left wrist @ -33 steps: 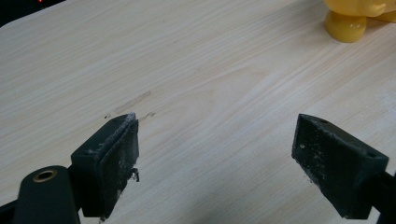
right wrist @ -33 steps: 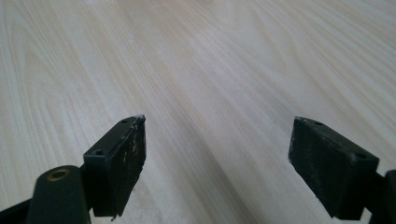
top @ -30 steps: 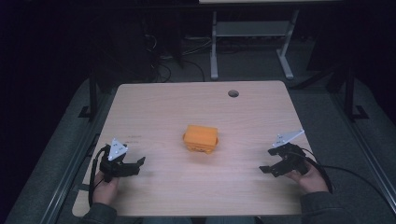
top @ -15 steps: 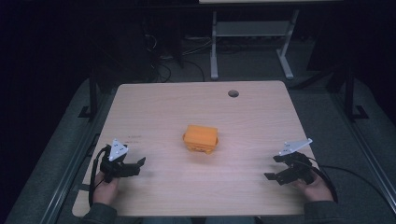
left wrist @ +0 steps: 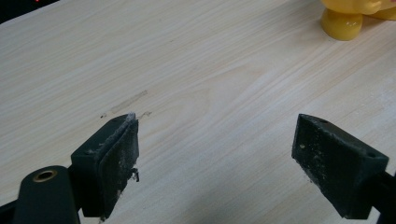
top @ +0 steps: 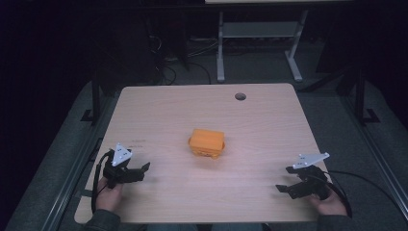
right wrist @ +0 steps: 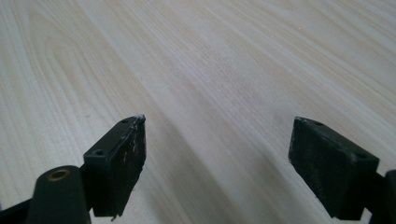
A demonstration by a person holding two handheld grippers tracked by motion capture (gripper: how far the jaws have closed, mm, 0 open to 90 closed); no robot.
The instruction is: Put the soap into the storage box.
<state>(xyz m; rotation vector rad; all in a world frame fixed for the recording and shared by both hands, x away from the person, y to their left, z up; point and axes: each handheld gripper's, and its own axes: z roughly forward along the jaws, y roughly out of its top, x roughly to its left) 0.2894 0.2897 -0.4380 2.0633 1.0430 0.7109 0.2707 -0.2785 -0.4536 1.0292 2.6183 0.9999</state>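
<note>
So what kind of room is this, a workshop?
More likely a lab or test room, dimly lit: a bare wooden table with a cable hole, loose cables on the floor, and a metal stand behind.

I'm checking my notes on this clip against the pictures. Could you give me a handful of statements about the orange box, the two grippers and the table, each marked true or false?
1. The orange box sits near the middle of the table. True.
2. The left gripper is shut on the box. False: its jaws stand open and empty, apart from the box.
3. The right gripper is open over bare wood. True.
4. The box lies at the table's far right corner. False: a small round hole is near the far edge; the box is central.
</note>
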